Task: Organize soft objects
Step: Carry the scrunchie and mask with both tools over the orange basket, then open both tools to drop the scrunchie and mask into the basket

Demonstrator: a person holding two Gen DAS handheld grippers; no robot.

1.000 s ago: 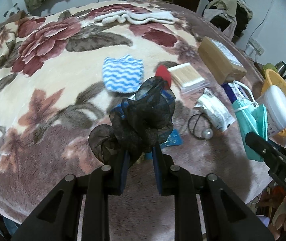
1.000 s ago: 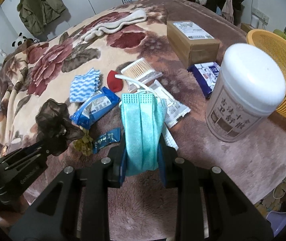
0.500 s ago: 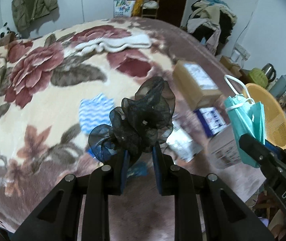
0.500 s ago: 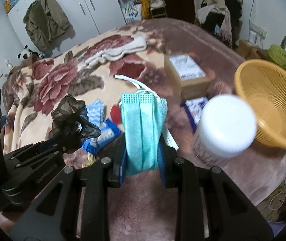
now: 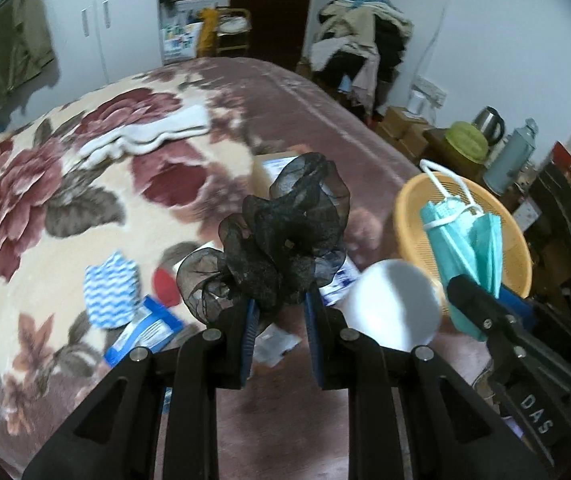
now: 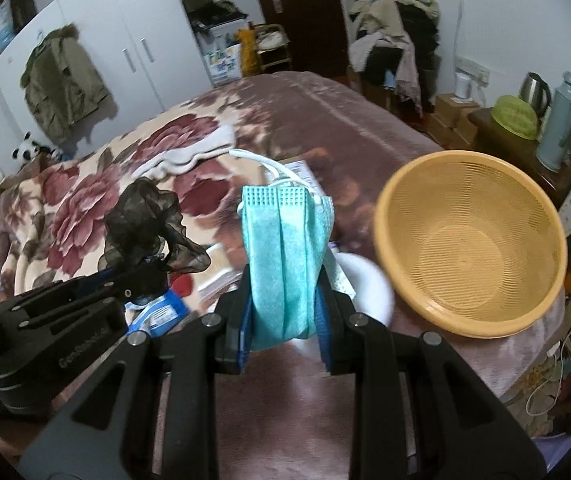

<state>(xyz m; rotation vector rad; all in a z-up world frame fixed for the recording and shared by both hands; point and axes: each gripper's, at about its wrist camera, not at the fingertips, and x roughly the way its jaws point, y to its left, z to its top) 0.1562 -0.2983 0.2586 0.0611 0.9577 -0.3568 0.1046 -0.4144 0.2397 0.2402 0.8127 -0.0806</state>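
The black scrunchie (image 5: 285, 236) stood clamped in the left tool (image 5: 279, 312) above the bed (image 5: 85, 184); the right tool (image 6: 283, 300) gripped the teal mask (image 6: 285, 256) (basket (image 6: 385, 208) beside).

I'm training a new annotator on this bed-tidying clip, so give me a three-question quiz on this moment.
1. True or false: the orange basket already has something in it.
2. What is the left gripper clamped on? A) blue wavy cloth B) black scrunchie C) white towel
3. Fill in: the right gripper is closed on a folded teal ____.

Key
1. False: the right wrist view shows it empty.
2. B: the black scrunchie sits between its jaws.
3. face mask, with white ear loops at its top.
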